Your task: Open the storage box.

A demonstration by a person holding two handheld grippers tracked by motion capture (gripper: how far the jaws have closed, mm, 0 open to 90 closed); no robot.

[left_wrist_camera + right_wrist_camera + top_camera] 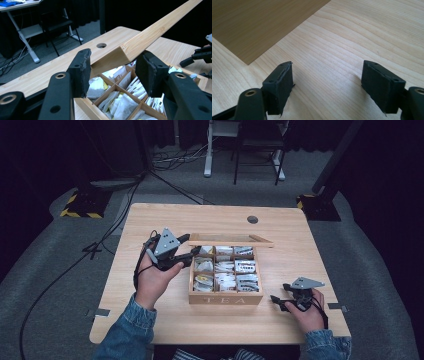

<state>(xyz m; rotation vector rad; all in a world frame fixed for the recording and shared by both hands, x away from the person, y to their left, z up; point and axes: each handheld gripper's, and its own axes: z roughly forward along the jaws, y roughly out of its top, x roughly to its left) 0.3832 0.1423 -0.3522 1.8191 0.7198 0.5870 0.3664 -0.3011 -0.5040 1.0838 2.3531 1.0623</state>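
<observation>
A wooden tea box (225, 299) marked TEA stands mid-table, its compartments holding several tea bags (225, 272). Its lid (230, 240) is raised at the back of the box. My left gripper (192, 246) is at the lid's left end. In the left gripper view the lid's corner (120, 56) lies between the jaws of the left gripper (113, 72), close to the left pad, with a thin gap at the right pad. My right gripper (279, 293) rests low on the table right of the box, open with nothing in it; in its own view the right gripper (327, 82) faces bare wood.
The light wooden table (165, 220) has a cable hole (252, 219) behind the box. The box's darker side wall (257, 27) lies ahead of the right gripper. On the grey floor beyond are cables, stand bases and a white desk frame (210, 150).
</observation>
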